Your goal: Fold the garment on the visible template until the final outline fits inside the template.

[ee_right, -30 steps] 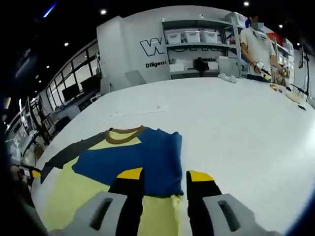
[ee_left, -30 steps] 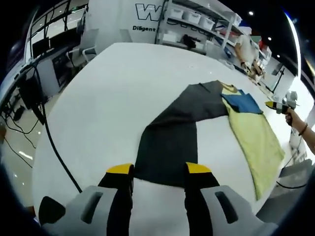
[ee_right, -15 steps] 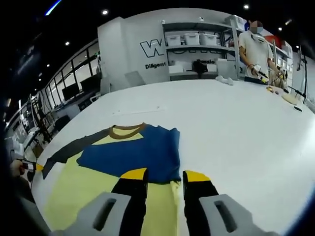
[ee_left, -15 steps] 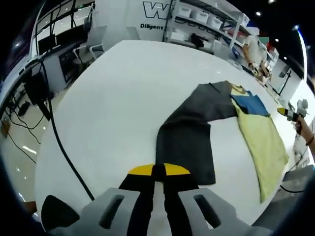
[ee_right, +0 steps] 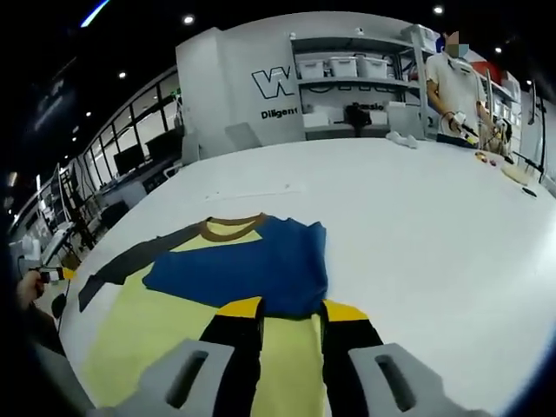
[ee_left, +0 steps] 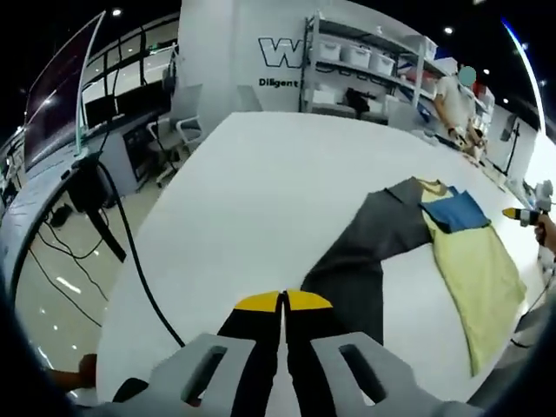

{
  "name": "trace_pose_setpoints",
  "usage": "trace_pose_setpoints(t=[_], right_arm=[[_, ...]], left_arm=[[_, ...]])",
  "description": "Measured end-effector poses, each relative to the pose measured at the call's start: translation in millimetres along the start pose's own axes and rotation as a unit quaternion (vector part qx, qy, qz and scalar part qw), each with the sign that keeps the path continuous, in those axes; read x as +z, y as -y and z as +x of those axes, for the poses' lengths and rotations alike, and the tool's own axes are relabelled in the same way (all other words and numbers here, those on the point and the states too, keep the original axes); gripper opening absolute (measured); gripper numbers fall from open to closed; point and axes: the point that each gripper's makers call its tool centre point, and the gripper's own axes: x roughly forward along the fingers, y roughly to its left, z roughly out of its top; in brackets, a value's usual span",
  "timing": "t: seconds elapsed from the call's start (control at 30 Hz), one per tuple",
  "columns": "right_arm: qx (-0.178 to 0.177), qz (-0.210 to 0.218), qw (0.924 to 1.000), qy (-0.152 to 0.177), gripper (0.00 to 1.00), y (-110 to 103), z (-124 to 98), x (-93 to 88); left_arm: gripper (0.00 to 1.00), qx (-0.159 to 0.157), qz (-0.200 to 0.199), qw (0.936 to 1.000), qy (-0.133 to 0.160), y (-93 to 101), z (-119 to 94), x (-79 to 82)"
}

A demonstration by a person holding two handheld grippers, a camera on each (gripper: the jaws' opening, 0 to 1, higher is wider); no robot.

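- Wide white worktop (ee_left: 252,187) runs out ahead of both sets of fingers, with shelving (ee_right: 352,82) carrying white bins against the back wall and a person (ee_right: 453,82) standing at the far edge.
- Left gripper (ee_left: 283,301): yellow tips pressed together, and it looks like they are pinching the near end of the dark grey sleeve (ee_left: 360,261), which rises off the tips and stretches away to the right.
- That sleeve joins the garment (ee_left: 473,261) lying flat well beyond the left fingers and to their right: pale yellow body, blue panel folded near the collar.
- From the right gripper view, the garment (ee_right: 174,313) lies directly under and ahead of the fingers, its brown collar (ee_right: 230,228) at the far end.
- Right gripper (ee_right: 289,307): fingers spread a little, hovering at the near hem of the blue panel (ee_right: 248,265); whether they touch the cloth, I cannot tell.
- Black cables (ee_left: 130,252) hang off the worktop's edge, left of the left fingers.
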Motion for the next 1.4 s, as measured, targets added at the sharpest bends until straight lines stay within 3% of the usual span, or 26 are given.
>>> trace_pose_setpoints(t=[0.13, 0.33, 0.57, 0.63, 0.83, 0.93, 1.13, 1.4], right_arm=[[0.005, -0.002, 1.0000, -0.002, 0.22, -3, 0, 0.0], [0.010, 0.003, 0.9999, 0.001, 0.26, -4, -3, 0.5], [0.026, -0.016, 0.9995, -0.006, 0.47, -10, -14, -5.6], [0.053, -0.017, 0.9984, -0.006, 0.57, -20, -19, -7.4], [0.104, -0.034, 0.9939, -0.019, 0.82, -40, -34, -17.6], [0.121, -0.044, 0.9912, -0.029, 0.99, -49, -40, -26.1], [0.137, -0.061, 0.9877, -0.043, 0.99, -56, -51, -35.7], [0.120, -0.070, 0.9889, -0.053, 0.99, -53, -55, -42.8]], left_arm=[[0.01, -0.009, 0.001, 0.9997, -0.023, 3.4, 1, -12.4], [0.19, -0.028, 0.000, 0.9991, -0.031, 10.5, -1, -17.1], [0.30, -0.036, 0.012, 0.9969, -0.069, 11.8, 0, -35.7], [0.31, -0.041, 0.009, 0.9961, -0.078, 12.5, 0, -39.8], [0.30, -0.051, 0.006, 0.9946, -0.090, 16.3, 2, -44.0], [0.29, -0.054, 0.008, 0.9939, -0.095, 18.3, 2, -46.1], [0.25, -0.056, 0.014, 0.9936, -0.097, 19.5, 4, -47.4], [0.06, -0.056, -0.001, 0.9945, -0.088, 19.4, 8, -46.6]])
